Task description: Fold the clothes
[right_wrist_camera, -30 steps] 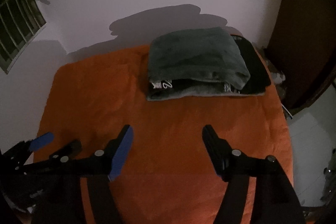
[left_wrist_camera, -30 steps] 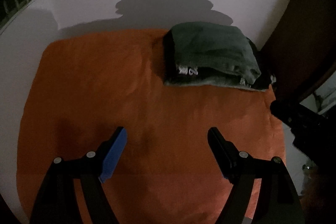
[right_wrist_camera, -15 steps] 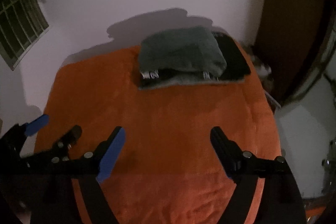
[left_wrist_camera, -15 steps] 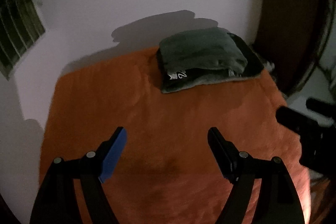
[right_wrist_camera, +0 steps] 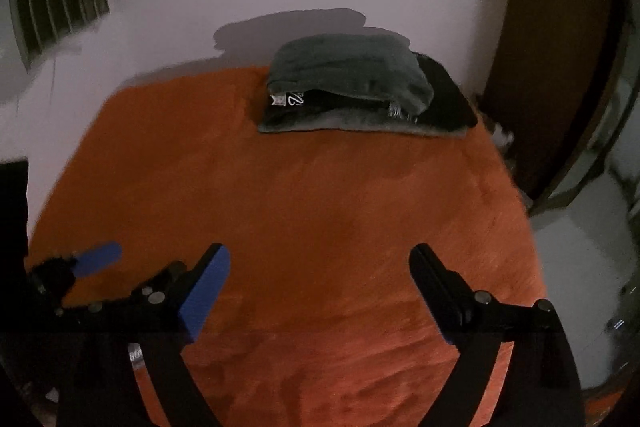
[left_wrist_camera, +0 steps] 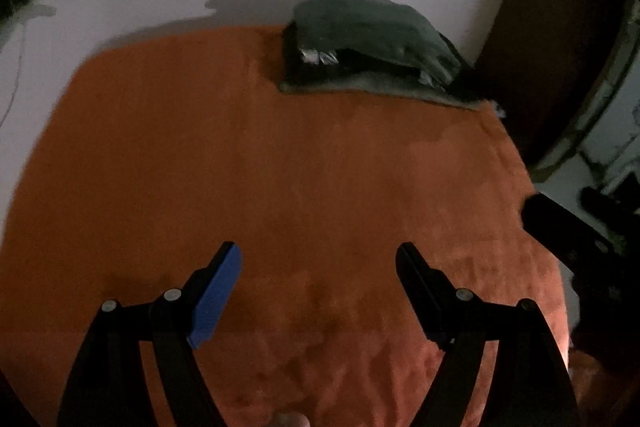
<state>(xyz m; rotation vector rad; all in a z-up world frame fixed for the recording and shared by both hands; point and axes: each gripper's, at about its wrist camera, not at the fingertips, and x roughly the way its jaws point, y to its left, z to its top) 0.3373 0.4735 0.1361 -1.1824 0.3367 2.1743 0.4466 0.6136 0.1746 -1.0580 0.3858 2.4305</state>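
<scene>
Folded clothes (left_wrist_camera: 372,27) (right_wrist_camera: 348,71): dark green garment atop black ones, stacked flat at orange surface's (left_wrist_camera: 280,187) (right_wrist_camera: 320,207) far edge.

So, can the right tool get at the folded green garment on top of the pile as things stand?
Probably yes. The right tool is opening and empty, and only bare orange cover lies between it and the green garment.

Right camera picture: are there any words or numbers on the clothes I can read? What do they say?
White marks on the dark garment tucked in the folded pile: a curly white print shows at the left front edge, but it is too small and blurred to read.
A second pale patch near the right front edge: also unreadable.
Orange cloth, wall, both grippers: no text on them.
</scene>
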